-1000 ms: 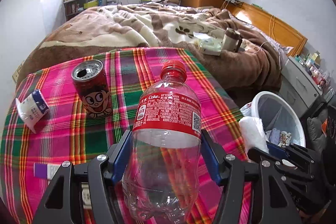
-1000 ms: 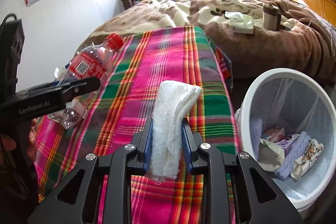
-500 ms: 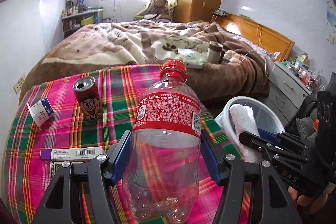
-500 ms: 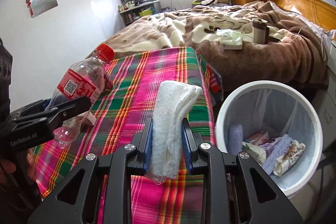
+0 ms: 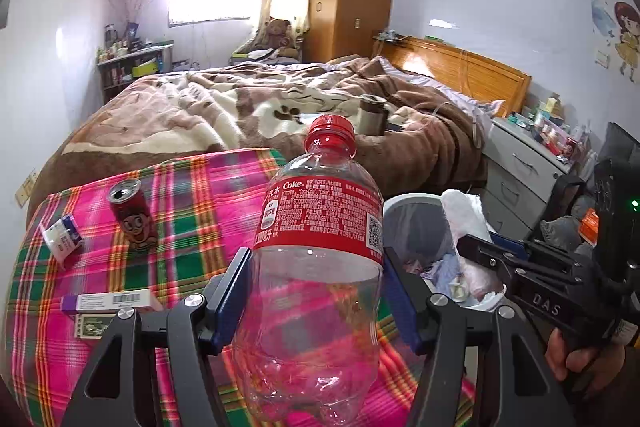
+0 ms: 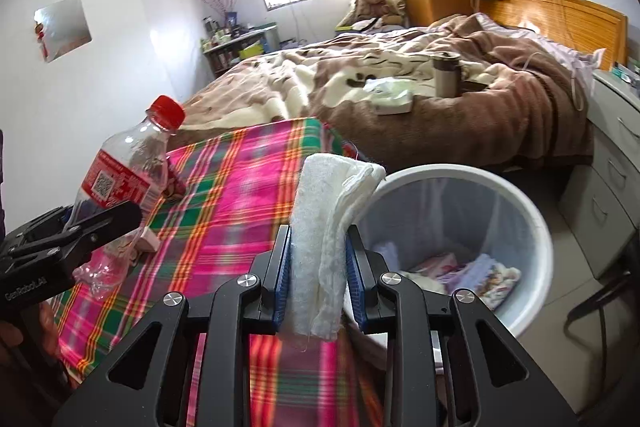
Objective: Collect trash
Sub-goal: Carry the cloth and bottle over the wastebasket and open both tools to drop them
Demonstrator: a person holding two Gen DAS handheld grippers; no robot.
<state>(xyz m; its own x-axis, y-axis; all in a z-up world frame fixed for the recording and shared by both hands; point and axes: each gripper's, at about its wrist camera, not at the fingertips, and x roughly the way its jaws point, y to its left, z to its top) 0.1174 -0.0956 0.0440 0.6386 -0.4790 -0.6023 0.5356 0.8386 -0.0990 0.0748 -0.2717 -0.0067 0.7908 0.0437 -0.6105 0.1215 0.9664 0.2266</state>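
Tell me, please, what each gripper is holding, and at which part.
The left gripper holds the empty Coke bottle at its body, below the label. The right gripper holds the folded white tissue at its lower half.

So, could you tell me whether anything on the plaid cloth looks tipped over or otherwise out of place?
The small white cup near the cloth's left edge lies tipped on its side, while the red can beside it stands upright. Two flat boxes lie loose near the front. Nothing looks spilled.

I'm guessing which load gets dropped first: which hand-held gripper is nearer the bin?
Right. The right hand-held gripper with its tissue is beside the bin's rim; the left, holding the bottle, is over the table, farther off.
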